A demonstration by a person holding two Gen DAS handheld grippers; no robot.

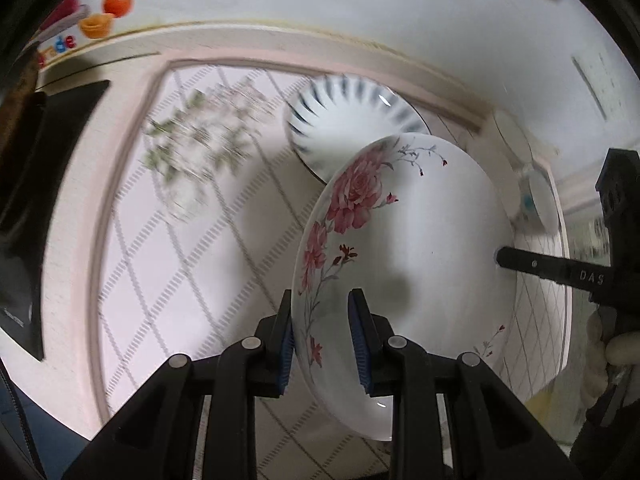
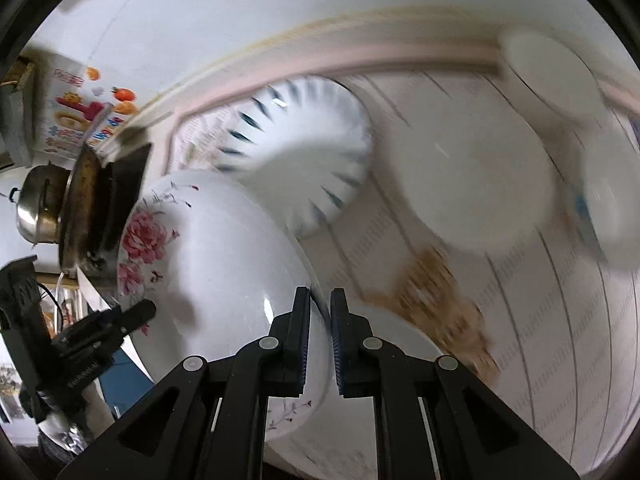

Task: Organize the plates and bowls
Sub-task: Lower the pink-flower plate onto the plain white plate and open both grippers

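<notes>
A white plate with pink roses [image 1: 420, 240] is held off the table between both grippers. My left gripper [image 1: 322, 336] has its jaws on either side of the plate's near rim, closed on it. My right gripper [image 2: 320, 332] is shut on the opposite rim of the same plate [image 2: 224, 264]; it shows at the right of the left wrist view [image 1: 552, 268]. A white bowl with blue-grey streaks [image 1: 344, 116] sits on the table behind the plate, also in the right wrist view [image 2: 304, 140].
The table has a pink-bordered checked cloth [image 1: 192, 248]. A plain white plate [image 2: 472, 176], a small white dish [image 2: 556, 76] and another white dish [image 2: 616, 208] lie at the right. A steel pot [image 2: 36, 200] and a black stove [image 1: 48, 184] stand left.
</notes>
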